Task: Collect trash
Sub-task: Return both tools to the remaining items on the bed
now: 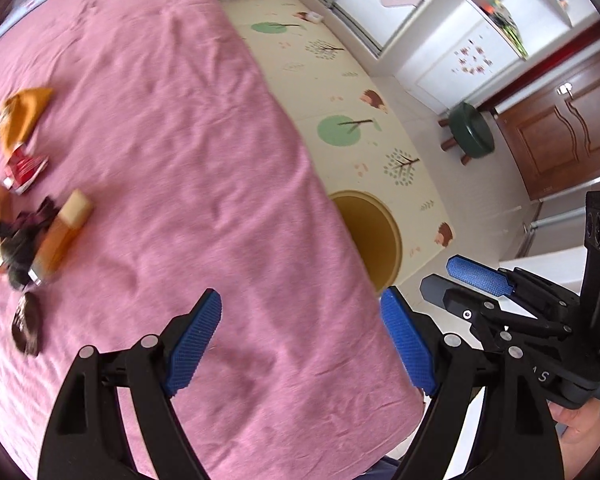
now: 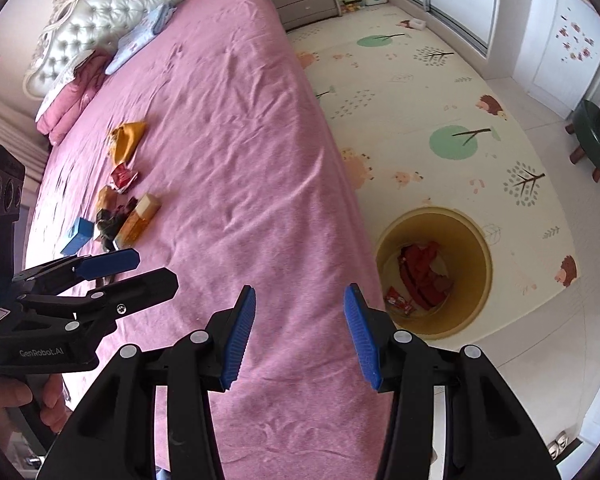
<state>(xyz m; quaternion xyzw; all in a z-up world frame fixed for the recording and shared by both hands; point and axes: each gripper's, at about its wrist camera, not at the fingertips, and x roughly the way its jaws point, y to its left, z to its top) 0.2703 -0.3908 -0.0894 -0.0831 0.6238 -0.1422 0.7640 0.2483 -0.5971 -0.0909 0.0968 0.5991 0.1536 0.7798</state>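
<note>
Both tools hover over the near edge of the pink bedspread (image 2: 236, 128), held by a person standing at the foot of the bed. The left gripper (image 1: 300, 340) has its jaws spread wide and holds nothing; the right gripper (image 2: 300, 332) is likewise parted and empty, which suggests a pause between a drop and the next pick. The remaining trash lies in a cluster at the far left of the bedspread: an orange wrapper (image 2: 128, 138), a red packet (image 2: 123, 178), an amber box (image 2: 138, 220), a blue box (image 2: 77, 235) and dark crumpled scraps (image 2: 110, 222). The yellow bin (image 2: 480, 264) stands on the play mat (image 2: 440, 92) just beside the bed, probably set there for short carries. Only the right wrist view looks into the bin, showing red wrappers (image 2: 422, 276) at its bottom; the left wrist view shows merely its rim and omits the blue box
</note>
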